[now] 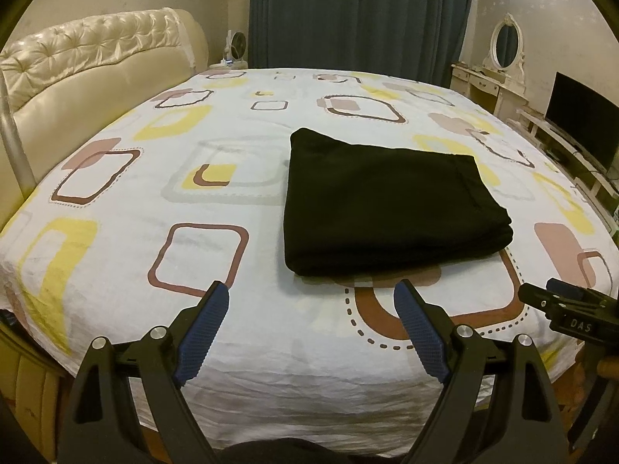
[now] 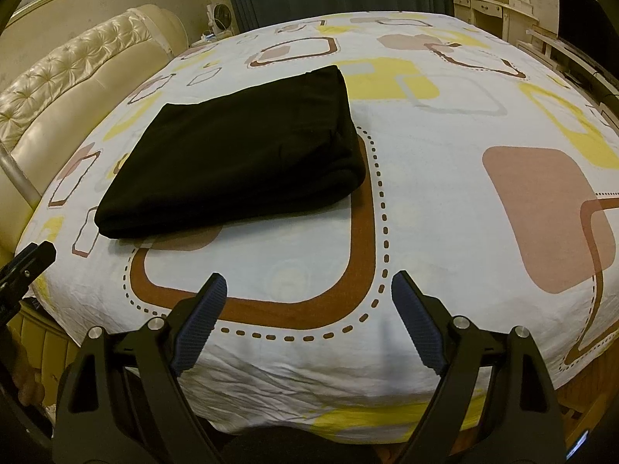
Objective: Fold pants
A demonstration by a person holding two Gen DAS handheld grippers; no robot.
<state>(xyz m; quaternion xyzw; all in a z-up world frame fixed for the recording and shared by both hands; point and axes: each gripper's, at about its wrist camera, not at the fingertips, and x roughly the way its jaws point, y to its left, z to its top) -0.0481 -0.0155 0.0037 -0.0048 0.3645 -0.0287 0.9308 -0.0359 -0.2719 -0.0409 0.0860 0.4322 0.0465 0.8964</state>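
Pants (image 1: 387, 205): black, folded into a thick, squarish bundle lying on the bed (image 1: 232, 348), a little in from its near edge and well short of the headboard (image 1: 96, 62).
Why there: that part of the sheet is open and flat, with room on every side; my guess is it was the handy spot for whoever stands at this edge of the bed.
Left gripper (image 1: 311, 301): held low over the near edge, jaws wide apart with nothing between them, pointing down at the sheet just short of the bundle.
Right gripper (image 2: 309, 294): likewise spread and empty, over the brown dotted loop printed on the sheet, with the bundle off to its left and further in.
Why held so: both sit clear of the cloth, neither touching it; to me this reads as hands off a finished job.
Look of the fold: several layers show stacked along the near and right-hand edges, rounded and soft, not creased sharp; a seam or hem line runs down the top face near the right side.
Surface: matte, dark, no wrinkles I can pick out, though the black hides detail.
Task stage: folding looks done or very nearly so.
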